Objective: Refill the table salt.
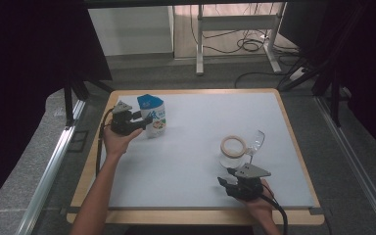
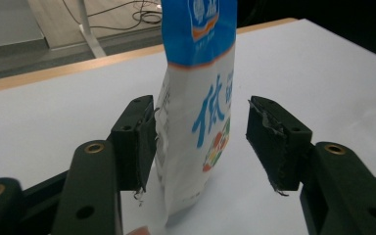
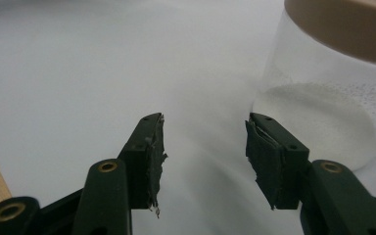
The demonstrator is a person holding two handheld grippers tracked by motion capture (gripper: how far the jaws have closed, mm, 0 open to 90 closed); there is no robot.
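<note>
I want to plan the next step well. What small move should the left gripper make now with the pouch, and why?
Probably close the left gripper on the pouch. The pouch stands upright between the jaws; one pad seems to touch its edge, while the other pad stands apart, so it is not clamped yet. The right gripper is open beside the jar, with nothing between its jaws.

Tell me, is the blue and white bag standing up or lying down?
Standing up. The bag stands on its bottom edge on the white table, blue top upward.
</note>
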